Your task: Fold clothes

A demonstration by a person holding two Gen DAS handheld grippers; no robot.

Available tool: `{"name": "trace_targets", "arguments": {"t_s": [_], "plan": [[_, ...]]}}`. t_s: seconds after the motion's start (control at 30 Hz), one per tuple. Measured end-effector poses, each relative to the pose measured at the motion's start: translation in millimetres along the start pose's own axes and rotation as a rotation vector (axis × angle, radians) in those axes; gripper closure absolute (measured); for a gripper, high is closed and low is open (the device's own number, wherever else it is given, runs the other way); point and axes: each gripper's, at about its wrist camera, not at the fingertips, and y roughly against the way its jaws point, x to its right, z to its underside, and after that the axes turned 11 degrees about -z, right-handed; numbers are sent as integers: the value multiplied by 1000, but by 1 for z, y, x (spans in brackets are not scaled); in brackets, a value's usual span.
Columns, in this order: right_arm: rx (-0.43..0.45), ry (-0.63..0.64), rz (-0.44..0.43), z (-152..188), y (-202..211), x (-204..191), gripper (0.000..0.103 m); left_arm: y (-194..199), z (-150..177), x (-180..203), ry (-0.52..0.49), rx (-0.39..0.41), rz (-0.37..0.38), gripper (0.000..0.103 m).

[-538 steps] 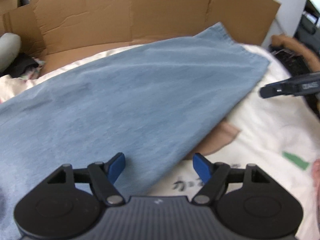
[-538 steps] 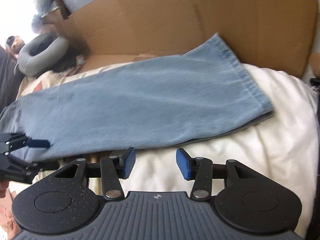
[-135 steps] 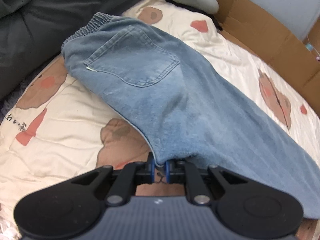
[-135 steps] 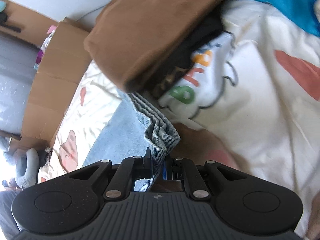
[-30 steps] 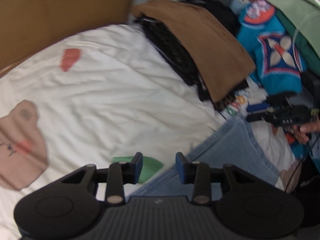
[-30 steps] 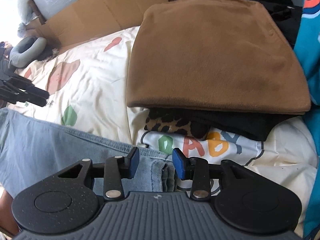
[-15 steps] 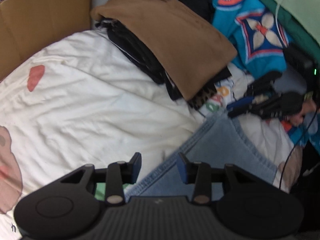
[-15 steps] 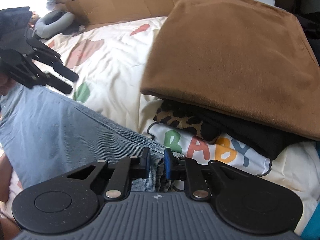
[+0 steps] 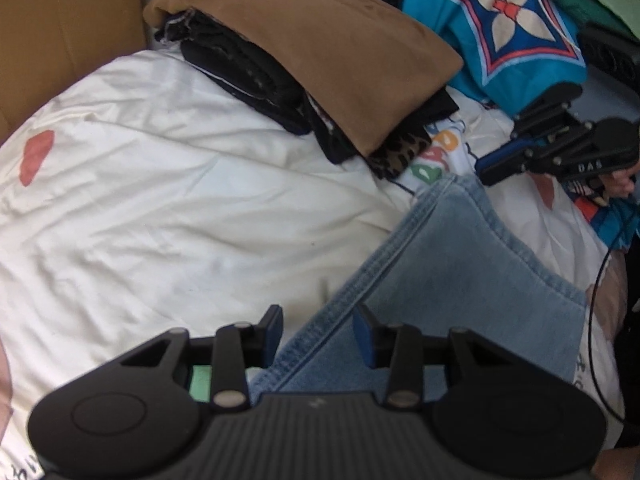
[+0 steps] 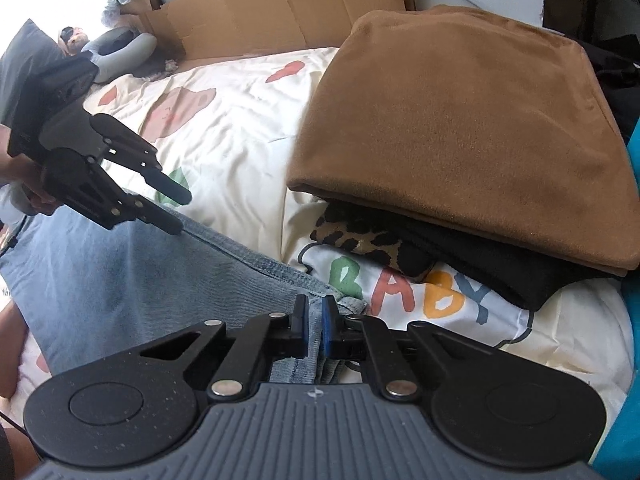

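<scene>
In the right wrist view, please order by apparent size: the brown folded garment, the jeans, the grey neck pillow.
1. brown folded garment
2. jeans, nearly as large; partly hidden by the gripper, so unsure
3. grey neck pillow, smallest, but farthest away

A folded brown garment (image 10: 464, 136) tops a stack near the head of the bed, with black clothes (image 9: 248, 68) and a leopard-print piece (image 10: 360, 242) under it. The stack rests on a cream bedsheet (image 9: 160, 200) printed with red and brown shapes and the coloured letters "BABY" (image 10: 420, 284). Flattened cardboard (image 10: 280, 4) stands along the far edge of the bed. A grey neck pillow (image 10: 124, 50) lies near the cardboard's left end. A teal patterned cloth (image 9: 516, 28) lies beside the stack.
</scene>
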Motion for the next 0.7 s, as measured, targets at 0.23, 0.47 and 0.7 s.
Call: {"name": "trace_targets", "arguments": {"t_s": [0.23,0.47,0.7], "plan": [[-36,46,40,-4,-11,4,87,0,1,4,-10,36,16,63],[-93,93,24,-5,-27,4,78,-1,2,10,-29,48,33,65],[-107,100,26,1,-32,7,70,-1,1,10,-48,52,36,68]]}}
